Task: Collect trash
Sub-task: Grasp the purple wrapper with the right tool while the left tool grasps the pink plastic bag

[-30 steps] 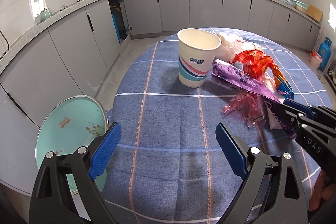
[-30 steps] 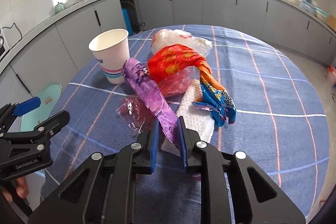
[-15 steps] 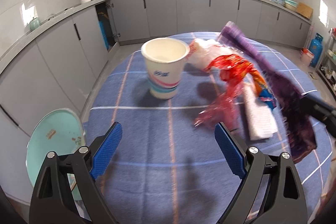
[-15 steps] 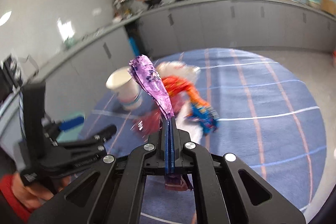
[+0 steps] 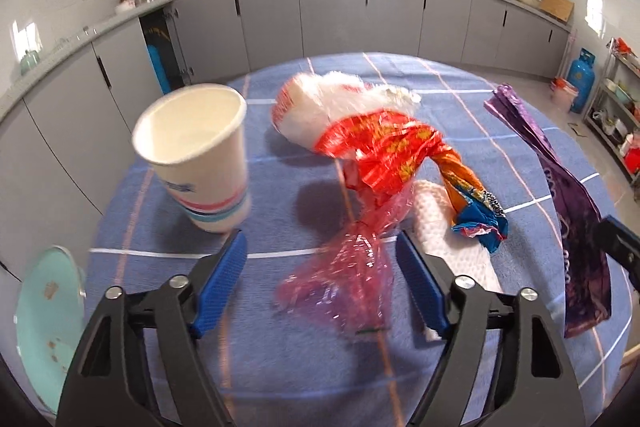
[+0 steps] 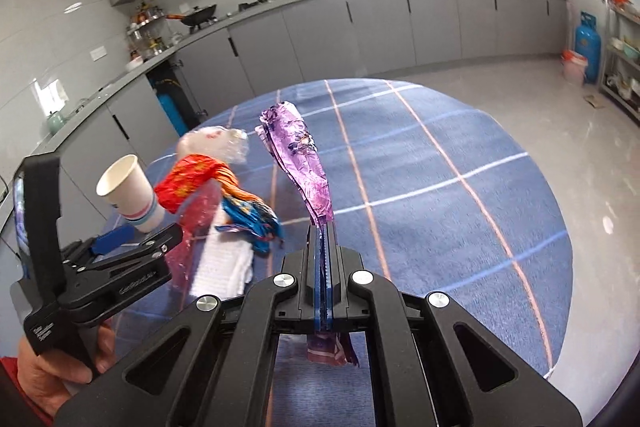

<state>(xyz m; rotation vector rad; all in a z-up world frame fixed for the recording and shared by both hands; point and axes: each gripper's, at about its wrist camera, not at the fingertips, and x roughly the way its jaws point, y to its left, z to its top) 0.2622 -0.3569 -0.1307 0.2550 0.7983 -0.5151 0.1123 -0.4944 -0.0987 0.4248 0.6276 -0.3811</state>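
Note:
My right gripper is shut on a purple foil wrapper and holds it up above the table; the wrapper also shows in the left wrist view. My left gripper is open, its blue pads either side of a crumpled pink cellophane piece. Behind it lie a red-orange wrapper, a white paper towel, a white plastic bag and a blue wrapper end. A white paper cup stands at the left. The left gripper also shows in the right wrist view.
The round table has a blue checked cloth. A teal stool stands by the table's left edge. Grey kitchen cabinets line the walls, with a blue gas cylinder on the floor at the right.
My right gripper has lifted the purple wrapper off the pile and up over the table. My left gripper has moved forward and right until it straddles the pink cellophane.

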